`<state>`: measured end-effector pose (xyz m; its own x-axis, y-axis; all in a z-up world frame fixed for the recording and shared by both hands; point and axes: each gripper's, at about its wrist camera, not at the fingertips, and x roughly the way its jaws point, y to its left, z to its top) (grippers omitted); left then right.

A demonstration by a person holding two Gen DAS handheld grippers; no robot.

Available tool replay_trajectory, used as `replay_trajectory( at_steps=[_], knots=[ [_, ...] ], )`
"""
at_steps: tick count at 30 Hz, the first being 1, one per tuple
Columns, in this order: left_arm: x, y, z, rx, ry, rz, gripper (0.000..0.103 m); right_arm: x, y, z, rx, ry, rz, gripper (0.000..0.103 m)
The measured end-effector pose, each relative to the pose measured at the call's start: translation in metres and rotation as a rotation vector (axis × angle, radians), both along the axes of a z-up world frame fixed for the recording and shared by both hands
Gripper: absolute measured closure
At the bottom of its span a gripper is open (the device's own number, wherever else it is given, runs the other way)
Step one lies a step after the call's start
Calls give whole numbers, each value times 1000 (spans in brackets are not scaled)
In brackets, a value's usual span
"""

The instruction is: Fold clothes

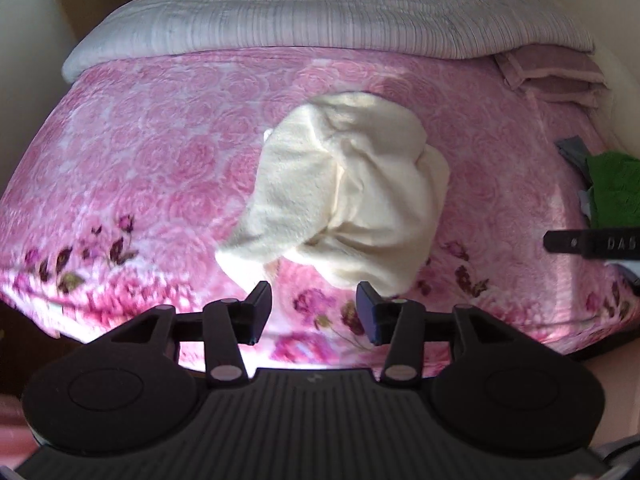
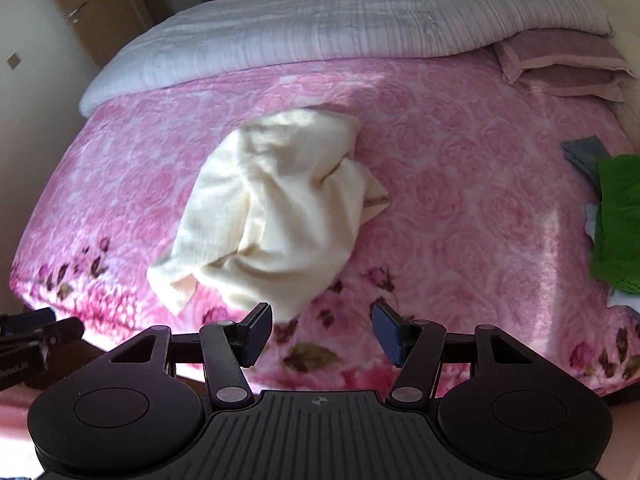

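A cream fleece garment (image 1: 352, 192) lies crumpled in a heap on the pink rose-patterned blanket (image 1: 160, 168), near the bed's front edge. In the right wrist view the same garment (image 2: 276, 208) sits left of centre on the blanket (image 2: 460, 200). My left gripper (image 1: 314, 312) is open, just short of the garment's near hem, holding nothing. My right gripper (image 2: 322, 332) is open too, its left finger close to the garment's lower edge, with only blanket between the fingers. The right gripper's tip (image 1: 592, 242) shows at the right of the left wrist view.
A grey-white quilt (image 1: 320, 16) is folded across the far end of the bed. A folded mauve blanket (image 1: 552, 76) lies at the far right. A green cloth (image 2: 620, 220) and a grey item (image 2: 584, 156) lie at the right edge. A door (image 2: 92, 12) stands far left.
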<state>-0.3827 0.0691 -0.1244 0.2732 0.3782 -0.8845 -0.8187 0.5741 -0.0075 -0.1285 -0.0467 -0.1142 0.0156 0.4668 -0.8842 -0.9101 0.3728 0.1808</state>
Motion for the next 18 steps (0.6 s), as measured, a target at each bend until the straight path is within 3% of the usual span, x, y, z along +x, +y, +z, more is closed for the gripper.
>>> replay_trajectory(
  at_steps=[7, 11, 18],
  knots=[
    [-3, 66, -15, -8, 6, -98, 55, 10, 33, -13, -37, -5, -134, 44],
    [-6, 89, -38, -27, 1, -153, 53, 12, 43, -31, -77, -12, -200, 43],
    [-4, 98, -93, -121, 11, -225, 53, 13, 39, -91, -213, 44, -280, 44]
  ],
)
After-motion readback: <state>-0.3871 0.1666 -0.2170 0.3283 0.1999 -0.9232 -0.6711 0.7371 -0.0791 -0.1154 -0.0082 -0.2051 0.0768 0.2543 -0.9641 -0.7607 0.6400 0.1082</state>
